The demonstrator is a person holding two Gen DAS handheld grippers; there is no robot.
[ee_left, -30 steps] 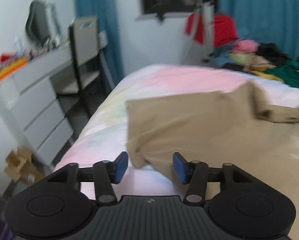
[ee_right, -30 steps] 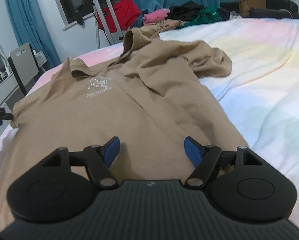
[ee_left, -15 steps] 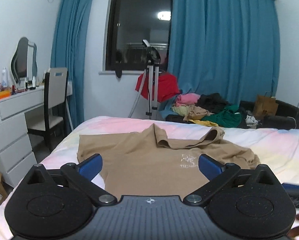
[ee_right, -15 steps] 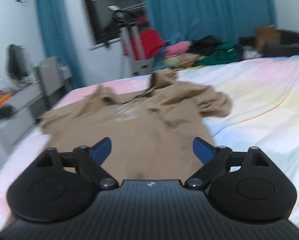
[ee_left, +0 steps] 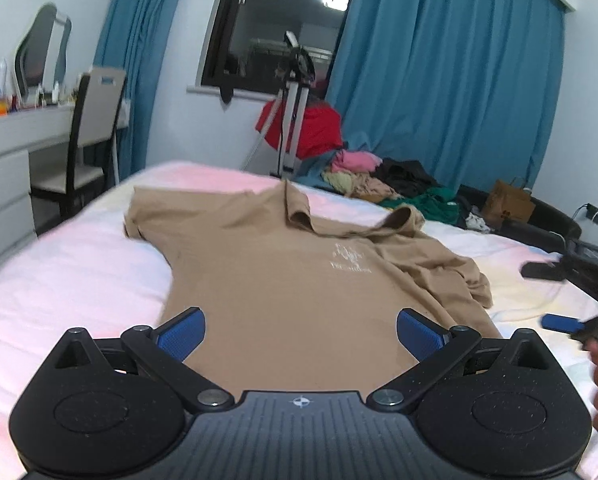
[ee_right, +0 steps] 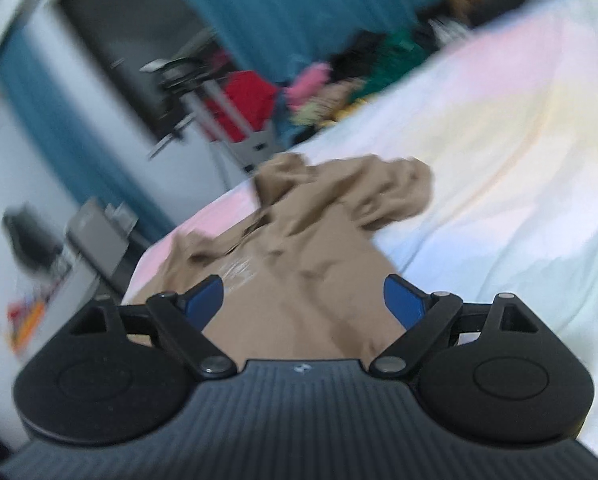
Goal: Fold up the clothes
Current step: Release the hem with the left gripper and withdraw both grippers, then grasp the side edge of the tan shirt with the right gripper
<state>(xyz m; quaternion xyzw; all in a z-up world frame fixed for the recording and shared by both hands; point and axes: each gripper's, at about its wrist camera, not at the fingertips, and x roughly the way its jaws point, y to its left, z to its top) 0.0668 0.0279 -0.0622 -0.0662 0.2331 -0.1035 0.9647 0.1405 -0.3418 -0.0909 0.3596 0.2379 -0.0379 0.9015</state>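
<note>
Both tongs spread; tan shirt (ee_left: 291,276) logo unreadable.

Your left gripper (ee_left: 301,330) is level, jaws spread wide, gripping nothing. Your right gripper (ee_right: 304,299) is tilted, jaws likewise apart.

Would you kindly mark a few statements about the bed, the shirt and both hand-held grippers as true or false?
1. The tan T-shirt lies spread on the bed. True.
2. The left hand-held gripper is clamped on the shirt's hem. False: its jaws are wide apart, holding nothing.
3. The right hand-held gripper is open. True.
4. The shirt's print faces down. False: a white print shows on top.
5. A pile of clothes lies beyond the bed. True.
</note>
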